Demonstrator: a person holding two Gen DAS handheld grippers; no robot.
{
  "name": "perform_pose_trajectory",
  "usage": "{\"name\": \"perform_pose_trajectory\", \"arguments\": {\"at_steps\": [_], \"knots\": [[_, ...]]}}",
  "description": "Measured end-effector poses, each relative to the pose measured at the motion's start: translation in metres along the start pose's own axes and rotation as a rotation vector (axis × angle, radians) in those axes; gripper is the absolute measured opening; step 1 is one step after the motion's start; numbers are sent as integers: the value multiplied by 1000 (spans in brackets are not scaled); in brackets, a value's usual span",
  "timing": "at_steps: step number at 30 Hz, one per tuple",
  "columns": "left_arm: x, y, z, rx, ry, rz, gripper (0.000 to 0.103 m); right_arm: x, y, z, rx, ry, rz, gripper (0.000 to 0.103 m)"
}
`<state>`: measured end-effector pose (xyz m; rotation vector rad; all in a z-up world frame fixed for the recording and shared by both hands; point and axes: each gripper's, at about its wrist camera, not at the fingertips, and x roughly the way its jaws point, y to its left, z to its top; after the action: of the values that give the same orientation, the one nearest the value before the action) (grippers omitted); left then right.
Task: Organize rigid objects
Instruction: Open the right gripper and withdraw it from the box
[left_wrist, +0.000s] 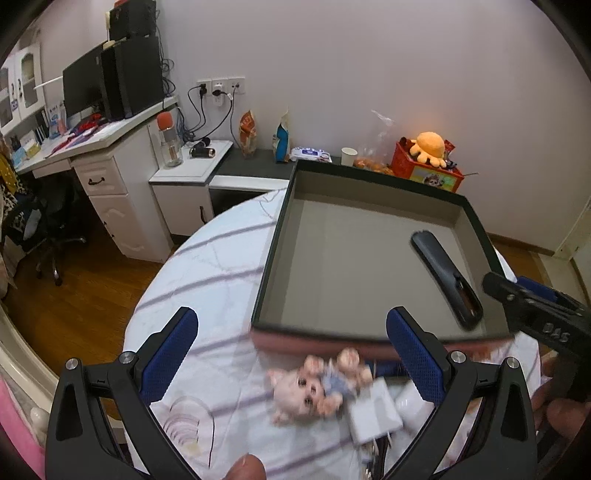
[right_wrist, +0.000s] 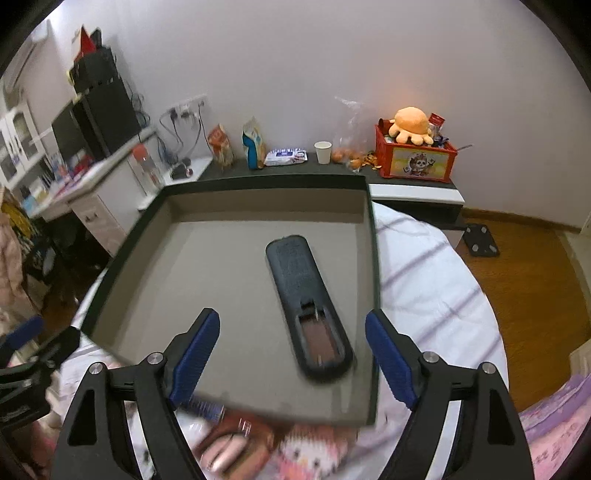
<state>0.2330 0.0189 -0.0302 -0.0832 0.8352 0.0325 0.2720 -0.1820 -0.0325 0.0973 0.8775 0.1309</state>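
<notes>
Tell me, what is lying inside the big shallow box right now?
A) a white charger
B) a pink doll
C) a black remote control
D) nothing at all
C: the black remote control lies alone, battery bay up, on the floor of the box.

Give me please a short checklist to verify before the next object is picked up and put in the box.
1. Remote lies flat inside the box, battery compartment open and facing up: ok.
2. Right gripper open, nothing between its fingers: ok.
3. Left gripper open and empty: ok.
4. Pig figurine on the bed sheet in front of the left gripper, outside the box: ok as next target.
5. White charger touches the figurine: cannot tell, blurred.
6. Free floor space left in the box: ok.
</notes>
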Motion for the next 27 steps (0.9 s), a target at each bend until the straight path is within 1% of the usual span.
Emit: {"name": "perform_pose_trajectory", "arguments": {"at_steps": [8,11,13,14,15,16,23,27], "knots": [[-23,-1,-41,24,13,-34,103,-55,-5,-55,71,-31,56,83],[-27,-1,-54,27,29,-29,103,-69,-5,-75,84,-42,78,84],[-28,-1,-61,31,42,-20,103,-74,-5,-86,93,-40,82,88],[-28,-2,-64,33,47,-13,103,-74,-5,-91,99,-36,85,92],[-29,-3,-66,34,50,-8,103,-75,-6,-94,104,-29,90,100],[-30,-3,-69,35,53,-7,103,-74,-8,-98,110,-23,98,103],[-35,-7,-81,43,70,-21,103,-77,-9,-111,125,-11,92,103],[-30,-14,-90,42,106,-42,103,-77,-13,-117,134,-3,88,103]]}}
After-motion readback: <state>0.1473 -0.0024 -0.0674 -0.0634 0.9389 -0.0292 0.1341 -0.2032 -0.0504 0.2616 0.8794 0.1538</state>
